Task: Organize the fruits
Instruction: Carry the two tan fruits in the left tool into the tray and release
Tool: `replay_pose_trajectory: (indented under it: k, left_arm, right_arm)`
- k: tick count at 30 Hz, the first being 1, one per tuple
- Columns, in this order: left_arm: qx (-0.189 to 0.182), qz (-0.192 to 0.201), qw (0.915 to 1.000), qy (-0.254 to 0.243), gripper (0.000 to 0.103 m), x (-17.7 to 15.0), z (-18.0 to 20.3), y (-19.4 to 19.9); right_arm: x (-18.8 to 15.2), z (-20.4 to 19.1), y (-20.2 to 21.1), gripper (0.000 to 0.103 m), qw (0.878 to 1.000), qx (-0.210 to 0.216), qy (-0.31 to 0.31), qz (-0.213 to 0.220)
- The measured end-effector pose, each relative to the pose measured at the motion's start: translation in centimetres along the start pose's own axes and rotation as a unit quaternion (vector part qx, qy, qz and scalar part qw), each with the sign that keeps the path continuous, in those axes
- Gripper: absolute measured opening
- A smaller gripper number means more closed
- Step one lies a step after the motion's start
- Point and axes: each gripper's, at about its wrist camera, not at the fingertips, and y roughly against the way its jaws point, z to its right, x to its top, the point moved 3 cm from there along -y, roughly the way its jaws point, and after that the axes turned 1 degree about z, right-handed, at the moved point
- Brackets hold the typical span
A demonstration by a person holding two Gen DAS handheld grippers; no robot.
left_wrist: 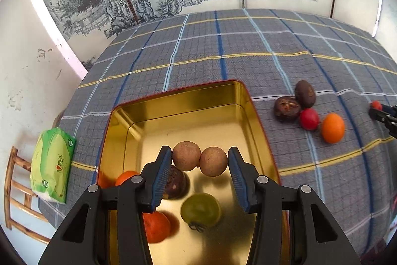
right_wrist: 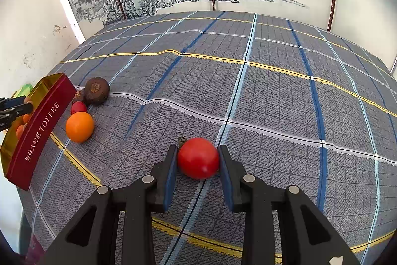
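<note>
Left wrist view: the left tool (left_wrist: 199, 160) grips two joined brown longans (left_wrist: 199, 160) above the gold toffee tin (left_wrist: 258, 116) — inside lie a green tomato (left_wrist: 201, 211) and orange fruits. Right tool (right_wrist: 198, 158) holds a red tomato (right_wrist: 198, 157) over the plaid surface (right_wrist: 273, 96) — an orange (right_wrist: 79, 127) lies just beside the tin.

The tin's (left_wrist: 258, 116) far half lies bare. Fruit crowds its near end. Right of it, four fruits (left_wrist: 307, 108) cluster on the cloth (right_wrist: 273, 96).
</note>
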Motion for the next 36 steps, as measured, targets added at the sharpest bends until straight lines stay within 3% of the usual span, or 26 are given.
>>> replay_pose_trajectory:
  k: [8,23,30,36]
  left_arm:
    - [0.018,-0.021,0.9995,-0.013,0.048,1.3,-0.4,-2.0]
    - [0.030,-0.052,0.9982,0.009,0.048,2.3,-2.2,-5.0]
    - [0.035,-0.041,0.9982,0.025,0.049,2.0,-2.6,-4.3]
    - [0.042,-0.027,0.9979,0.042,0.056,0.6,-2.2,-2.1]
  right_arm:
    - [0.0,0.0,0.0,0.030,1.000,0.000,0.000,0.000]
    - [0.0,0.1,-0.1,0.030,1.000,0.000,0.000,0.000]
    - [0.0,0.1,-0.1,0.030,1.000,-0.001,0.000,0.000]
    - [0.0,0.0,-0.1,0.030,1.000,-0.001,0.001,0.000]
